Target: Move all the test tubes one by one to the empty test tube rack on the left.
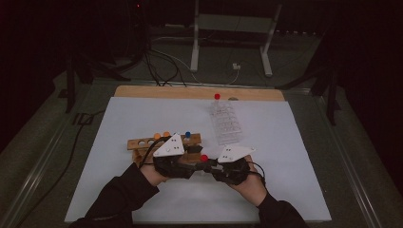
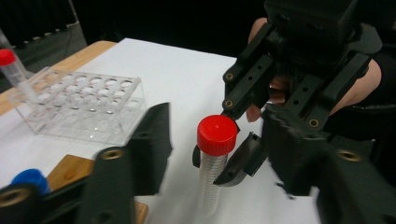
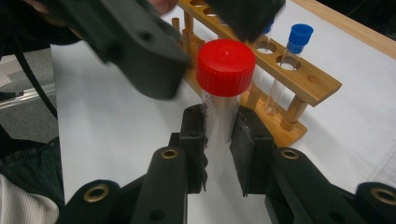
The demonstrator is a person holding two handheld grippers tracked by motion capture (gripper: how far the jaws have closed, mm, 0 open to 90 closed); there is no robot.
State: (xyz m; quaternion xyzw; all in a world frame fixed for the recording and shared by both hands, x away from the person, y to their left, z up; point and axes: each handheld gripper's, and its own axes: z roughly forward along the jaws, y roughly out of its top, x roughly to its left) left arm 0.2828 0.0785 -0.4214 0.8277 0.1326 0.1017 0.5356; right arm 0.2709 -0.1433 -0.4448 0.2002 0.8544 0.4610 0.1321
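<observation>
A: Where do we have the red-capped tube (image 3: 223, 100) right now?

B: Upright above the bench (image 1: 285, 142), just in front of the wooden rack (image 1: 142, 142). Our right gripper (image 3: 219, 140) has its jaws clamped on the clear body, a little below the red cap (image 2: 216, 134). Our left gripper (image 2: 210, 154) stands with its jaws apart, one on each side of the cap, not touching it as far as we can tell.

A: How do we think it will handle?

B: Light and stiff, we judge, a thin clear plastic wall that looks smooth and so likely slippery. The ridged cap should give the better bite for turning; the body is best held where we hold it, high up near the cap, so the tube won't swing.

A: Anything written on it?

B: Fine graduation marks run down the side, but we cannot read any figures. No brand or label that we can make out.

A: And around it?

B: A blue-capped tube (image 3: 293, 51) stands in the wooden rack, and a clear plastic rack (image 2: 79, 105) farther off carries another red-capped tube (image 2: 11, 70) at its corner.
</observation>
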